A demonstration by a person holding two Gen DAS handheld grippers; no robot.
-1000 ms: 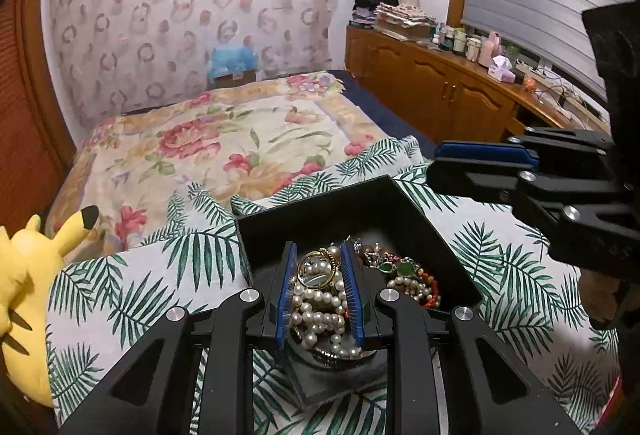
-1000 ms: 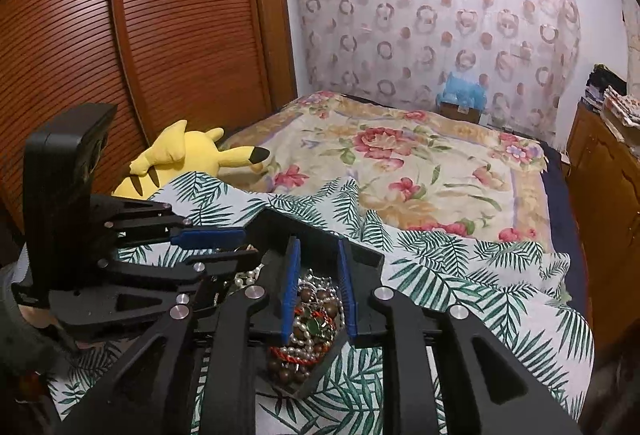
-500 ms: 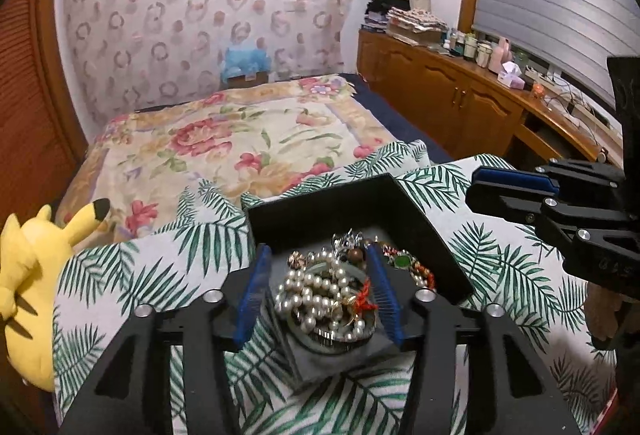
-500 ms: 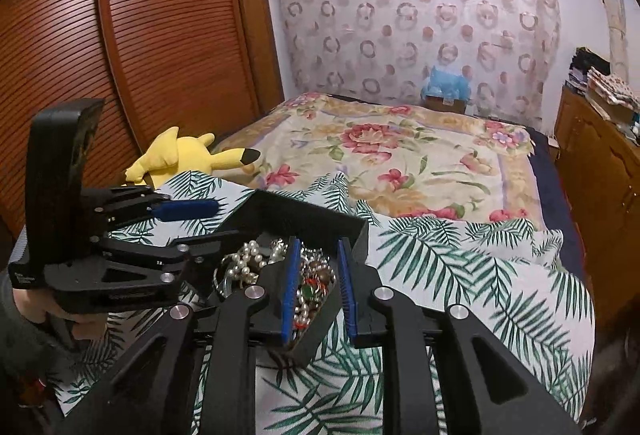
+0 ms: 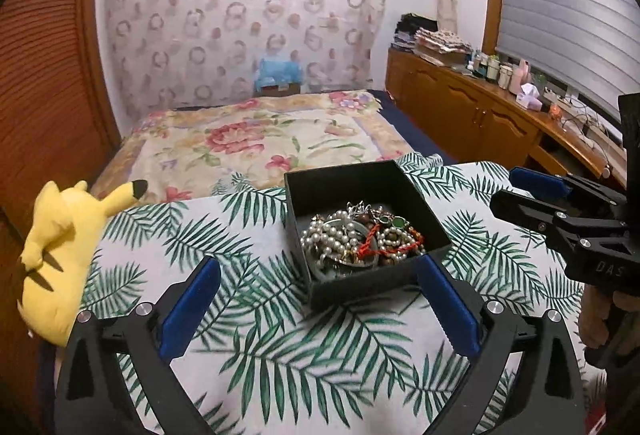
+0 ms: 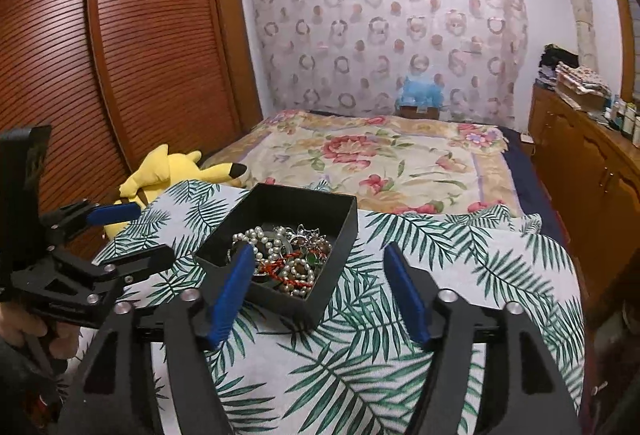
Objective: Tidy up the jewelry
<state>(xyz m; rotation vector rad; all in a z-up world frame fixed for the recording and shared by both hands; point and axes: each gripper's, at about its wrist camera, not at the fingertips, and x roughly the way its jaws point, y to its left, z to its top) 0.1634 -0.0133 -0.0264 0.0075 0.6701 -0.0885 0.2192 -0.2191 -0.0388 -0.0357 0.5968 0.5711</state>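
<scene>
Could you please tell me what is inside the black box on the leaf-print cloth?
The black box holds a tangled jewelry pile: pearl strands, red and green beads. Whatever lies beneath the pile is covered.

"DAS" on the right claw point(image 5: 520, 191)

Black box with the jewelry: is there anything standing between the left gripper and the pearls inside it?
Only the box's own near wall. The left gripper is open over the leaf-print cloth, in front of the black box. The pearl strand lies uncovered on top of the pile, so coming from above looks free.
</scene>
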